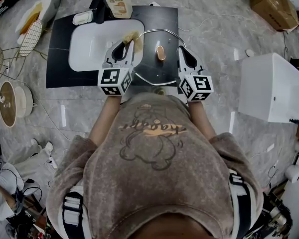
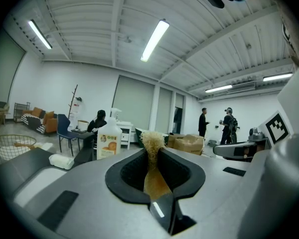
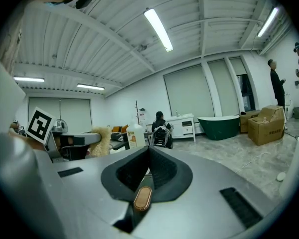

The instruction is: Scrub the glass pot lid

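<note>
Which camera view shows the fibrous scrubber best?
The left gripper view: the scrubber sits at the centre, close up, pinched between shut jaws. The head view shows only a small tan tuft; the right gripper view shows just its fluffy tip from the side.

1. A white ribbed ceiling [image 2: 89, 14] carries long fluorescent tube lights [image 2: 154, 40], all lit.
2. White walls [image 2: 50, 88] meet tall pale panels [image 2: 134, 103]; whether these are windows cannot be told.
3. The floor [image 1: 224, 39] is grey marbled tile.
4. A dark green bathtub [image 3: 219, 127] stands between a white cabinet [image 3: 183, 126] and cardboard boxes [image 3: 266, 125].
5. Elsewhere, a blue chair [image 2: 64, 132] stands near an orange sofa [image 2: 42, 123] and a coat stand [image 2: 74, 101].
</note>
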Motion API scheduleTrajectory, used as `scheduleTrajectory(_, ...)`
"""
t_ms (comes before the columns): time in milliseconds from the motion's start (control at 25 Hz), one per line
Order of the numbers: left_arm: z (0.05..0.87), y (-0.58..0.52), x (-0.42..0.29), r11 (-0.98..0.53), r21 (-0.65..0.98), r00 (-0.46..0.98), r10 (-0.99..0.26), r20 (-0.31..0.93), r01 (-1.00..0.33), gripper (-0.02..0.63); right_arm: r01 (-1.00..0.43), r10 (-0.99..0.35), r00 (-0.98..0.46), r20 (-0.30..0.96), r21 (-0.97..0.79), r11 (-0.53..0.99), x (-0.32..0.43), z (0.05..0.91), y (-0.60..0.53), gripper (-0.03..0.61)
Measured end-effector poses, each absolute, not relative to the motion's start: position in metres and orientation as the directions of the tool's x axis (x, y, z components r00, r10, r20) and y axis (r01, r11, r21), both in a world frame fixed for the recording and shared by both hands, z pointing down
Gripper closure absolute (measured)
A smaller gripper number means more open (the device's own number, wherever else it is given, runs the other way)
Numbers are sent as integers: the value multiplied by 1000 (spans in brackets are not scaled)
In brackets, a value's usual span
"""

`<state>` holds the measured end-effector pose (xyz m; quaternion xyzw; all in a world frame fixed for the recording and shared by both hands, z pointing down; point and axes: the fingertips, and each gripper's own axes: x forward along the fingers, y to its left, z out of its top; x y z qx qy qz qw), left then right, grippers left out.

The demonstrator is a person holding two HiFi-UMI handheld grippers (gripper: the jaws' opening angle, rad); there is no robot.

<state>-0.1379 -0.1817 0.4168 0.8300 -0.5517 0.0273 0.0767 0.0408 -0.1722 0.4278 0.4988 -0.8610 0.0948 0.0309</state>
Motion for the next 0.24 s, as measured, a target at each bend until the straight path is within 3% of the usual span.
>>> scheduleTrajectory(240,416,-181,-134,-379,104,391,-911,130,-919,543,-864,-853,-501,147,-138,484,44,427,-171,584)
